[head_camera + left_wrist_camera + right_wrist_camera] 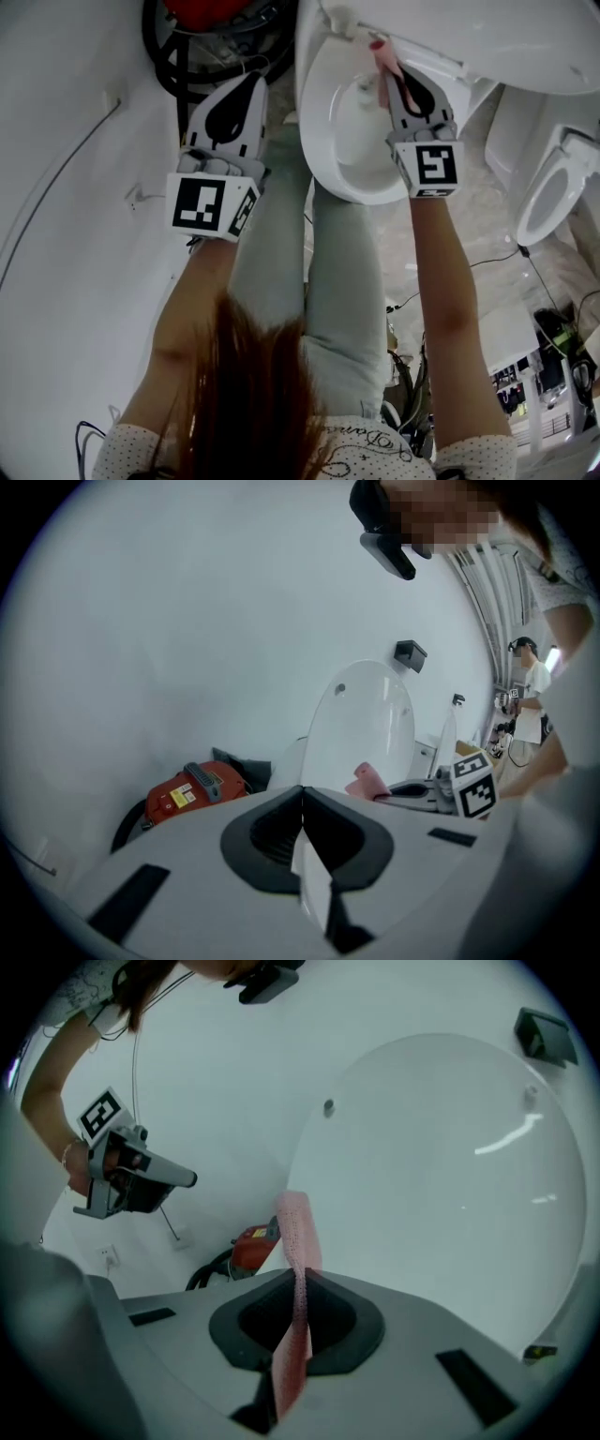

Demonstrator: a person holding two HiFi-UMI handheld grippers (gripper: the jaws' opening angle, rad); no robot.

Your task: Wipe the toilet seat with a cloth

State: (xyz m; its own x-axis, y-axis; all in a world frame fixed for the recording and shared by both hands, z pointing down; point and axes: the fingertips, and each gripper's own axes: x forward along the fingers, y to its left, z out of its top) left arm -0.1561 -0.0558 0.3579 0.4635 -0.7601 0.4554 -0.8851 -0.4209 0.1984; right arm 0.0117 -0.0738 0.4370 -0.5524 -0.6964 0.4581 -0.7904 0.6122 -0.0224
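We see the pink cloth as soft, matt fabric with a fine woven grain. The toilet lid looks like smooth, glossy white plastic and catches a bright streak of light. The toilet bowl has a glossy, ceramic-looking white surface. The left gripper and right gripper have matt grey plastic shells with duller black inserts. The red machine has a hard, slightly shiny plastic casing.

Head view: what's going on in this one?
A person stands over a toilet with a claw in each hand. The right claw is shut on a pink cloth, held over the toilet in front of its raised lid. The left claw is shut, holding nothing, off to the side. Whether the cloth touches the toilet isn't clear.
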